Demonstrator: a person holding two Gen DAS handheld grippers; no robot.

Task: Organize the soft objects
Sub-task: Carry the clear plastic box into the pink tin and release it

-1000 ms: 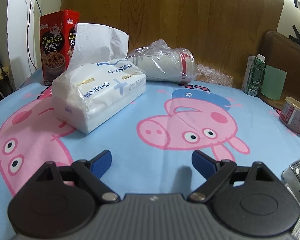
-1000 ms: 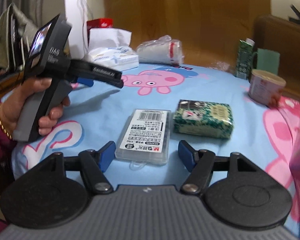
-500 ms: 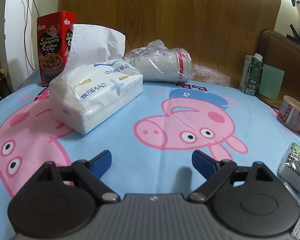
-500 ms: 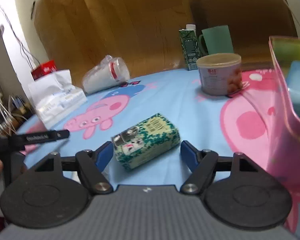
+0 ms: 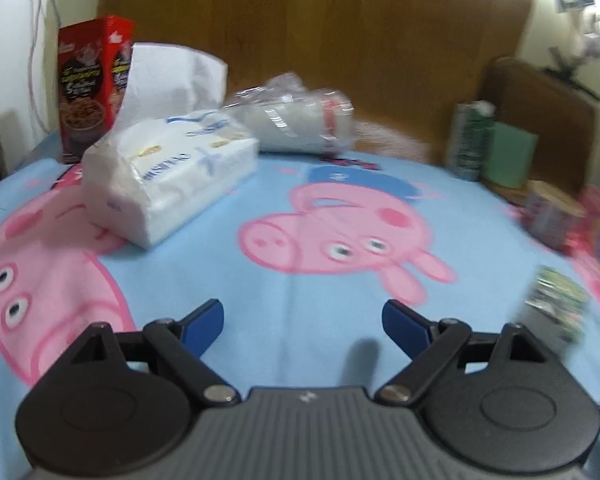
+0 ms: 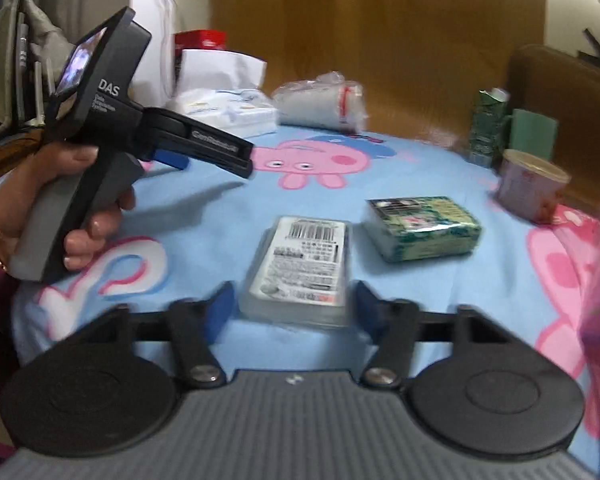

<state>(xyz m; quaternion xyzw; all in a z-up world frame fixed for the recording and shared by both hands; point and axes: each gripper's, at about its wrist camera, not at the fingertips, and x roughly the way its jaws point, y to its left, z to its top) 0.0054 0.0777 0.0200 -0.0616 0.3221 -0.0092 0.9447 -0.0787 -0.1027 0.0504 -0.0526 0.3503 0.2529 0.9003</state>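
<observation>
Between the right gripper [image 6: 290,312] fingers now: the clear flat case [image 6: 300,266] with the barcode label. Jaws are closing around it; a sliver of blue cloth shows on each side, so no pad contact yet as far as the motion blur lets me judge. Half a second back this gripper was framing the green tissue pack [image 6: 424,226] instead; it has swung back left to the case, same framing as a second ago. Reads as a retarget: the case looks rigid, so it's an odd pick for a soft-objects job, unless it's being cleared out of the way.

Green pack sits just right of the case and beyond it, close but apart, flat on the blue cartoon-pig tablecloth [image 6: 220,216], untouched.

Left gripper [image 5: 302,320] hovers over bare cloth, fingers spread wide, nothing between them; opening barely narrower than a second ago. The person's hand [image 6: 60,200] grips its handle.

Further back: the white tissue pack [image 5: 168,180] in the same spot throughout, a sheet sticking up, bagged stack of cups [image 5: 300,124] behind it. Right side, instant-noodle cup [image 6: 532,188], milk carton [image 6: 486,124]. So both soft items are still waiting to be sorted.
</observation>
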